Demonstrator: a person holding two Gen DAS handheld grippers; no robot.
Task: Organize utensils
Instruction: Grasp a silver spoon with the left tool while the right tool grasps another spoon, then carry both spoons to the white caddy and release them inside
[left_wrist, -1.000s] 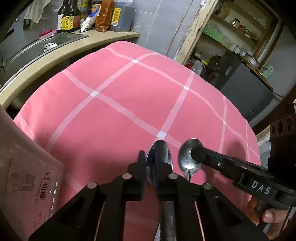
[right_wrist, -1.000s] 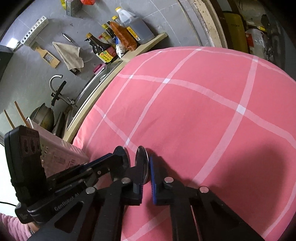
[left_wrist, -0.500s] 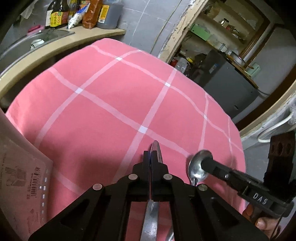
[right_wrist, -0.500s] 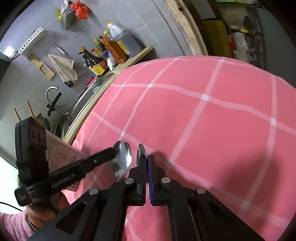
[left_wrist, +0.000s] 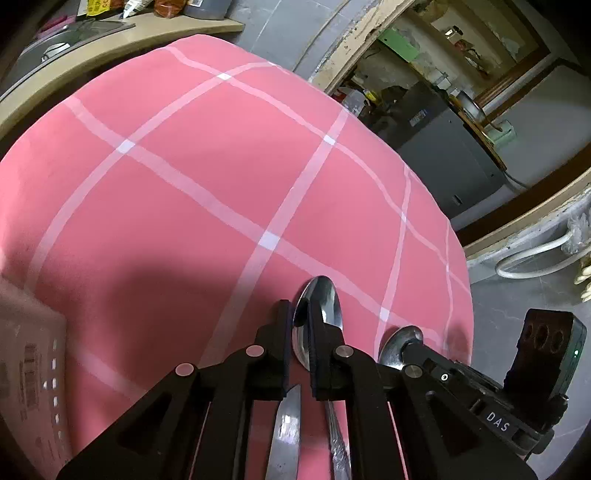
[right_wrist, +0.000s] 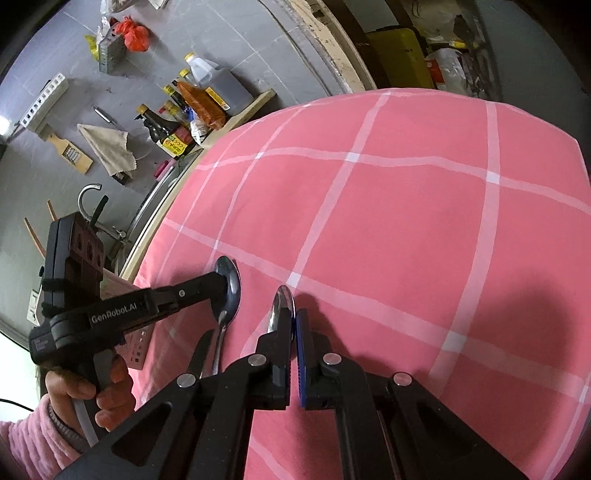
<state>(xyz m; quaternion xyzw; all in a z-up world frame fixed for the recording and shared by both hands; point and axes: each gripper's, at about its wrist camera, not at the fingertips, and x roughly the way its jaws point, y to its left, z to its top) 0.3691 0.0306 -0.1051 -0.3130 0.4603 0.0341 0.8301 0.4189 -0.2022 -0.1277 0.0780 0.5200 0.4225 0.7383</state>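
Each gripper holds a steel spoon above the pink checked tablecloth (left_wrist: 207, 177). My left gripper (left_wrist: 298, 325) is shut on one spoon (left_wrist: 325, 302), bowl sticking out past the fingertips; this spoon also shows in the right wrist view (right_wrist: 231, 284). My right gripper (right_wrist: 293, 321) is shut on a second spoon (right_wrist: 281, 306), held edge-on; its bowl shows in the left wrist view (left_wrist: 399, 345). A knife blade (left_wrist: 286, 432) lies on the cloth below my left gripper. The two grippers are side by side, a short way apart.
A pale perforated plastic basket (left_wrist: 26, 369) stands at the left of the table. A counter with a sink (left_wrist: 70, 33) and sauce bottles (right_wrist: 199, 107) runs along the far side. A dark cabinet (left_wrist: 439, 147) stands beyond the table's right edge.
Both grippers have drawn back towards the table's near edge with their spoons and moved apart. The left spoon has turned from edge-on to showing its bowl.
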